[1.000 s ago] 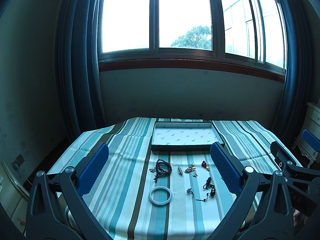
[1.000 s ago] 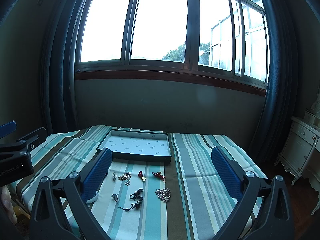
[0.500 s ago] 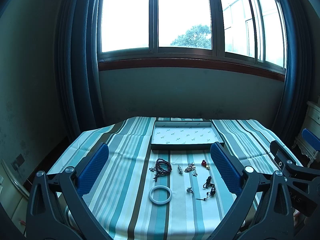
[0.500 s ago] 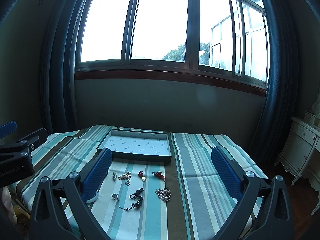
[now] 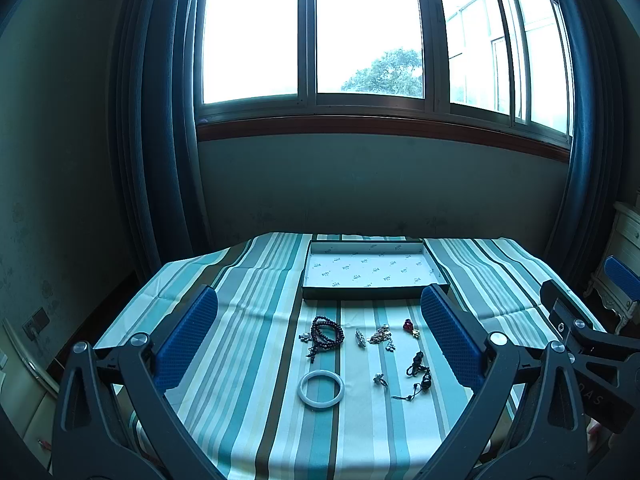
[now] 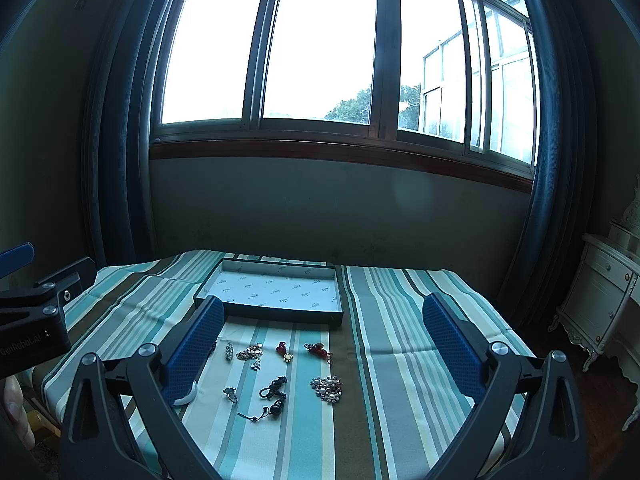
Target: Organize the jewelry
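Several jewelry pieces lie on a striped tablecloth (image 5: 248, 320): a white bangle (image 5: 321, 390), a dark bead bracelet (image 5: 326, 334), a black cord pendant (image 5: 418, 376), a red charm (image 5: 408, 325) and a pearl cluster (image 6: 327, 389). A shallow tray (image 5: 308, 276) with white lining stands behind them, empty; it also shows in the right wrist view (image 6: 338, 296). My left gripper (image 5: 320, 336) is open and empty, held above the near table edge. My right gripper (image 6: 320, 344) is open and empty, to the right of the left one.
A wall with a large window and dark curtains (image 5: 160, 120) stands behind the table. A white cabinet (image 6: 600, 288) stands at the right. The right gripper's body (image 5: 580, 340) shows at the right edge of the left wrist view.
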Demonstrator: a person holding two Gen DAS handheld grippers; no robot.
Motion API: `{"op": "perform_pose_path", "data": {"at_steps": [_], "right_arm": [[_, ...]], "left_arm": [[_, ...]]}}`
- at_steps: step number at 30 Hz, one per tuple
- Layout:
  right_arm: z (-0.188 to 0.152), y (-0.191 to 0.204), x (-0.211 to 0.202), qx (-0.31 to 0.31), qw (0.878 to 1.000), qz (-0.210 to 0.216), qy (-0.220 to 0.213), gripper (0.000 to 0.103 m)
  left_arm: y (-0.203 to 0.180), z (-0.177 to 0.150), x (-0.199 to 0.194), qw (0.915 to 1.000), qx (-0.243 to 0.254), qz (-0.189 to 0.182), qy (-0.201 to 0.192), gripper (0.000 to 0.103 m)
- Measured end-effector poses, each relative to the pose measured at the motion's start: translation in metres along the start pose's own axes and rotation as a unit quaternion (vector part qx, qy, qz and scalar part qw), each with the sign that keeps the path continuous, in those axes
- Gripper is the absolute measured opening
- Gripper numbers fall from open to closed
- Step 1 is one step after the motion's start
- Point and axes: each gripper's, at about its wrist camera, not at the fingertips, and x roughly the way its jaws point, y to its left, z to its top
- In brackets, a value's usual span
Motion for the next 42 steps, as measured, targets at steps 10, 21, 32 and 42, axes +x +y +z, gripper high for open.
{"op": "perform_pose_path", "data": {"at_steps": [10, 21, 32, 42], "right_arm": [[-0.004, 0.0, 0.004, 0.001, 1.0, 0.0, 0.005, 0.099], [-0.043, -0.01, 0.067, 0.021, 0.993, 0.021, 0.111, 0.099], [-0.11, -0.02, 0.162, 0.057, 0.965, 0.037, 0.255, 0.098], [-0.131, -0.029, 0.217, 0.081, 0.946, 0.049, 0.311, 0.068]], "left_arm": [[-0.001, 0.0, 0.0, 1.0, 0.0, 0.001, 0.001, 0.101], [0.008, -0.024, 0.045, 0.9979, -0.003, 0.012, 0.063, 0.101], [0.023, -0.083, 0.141, 0.9778, -0.015, 0.023, 0.208, 0.1], [0.024, -0.112, 0.195, 0.9625, -0.009, 0.025, 0.27, 0.086]]}}
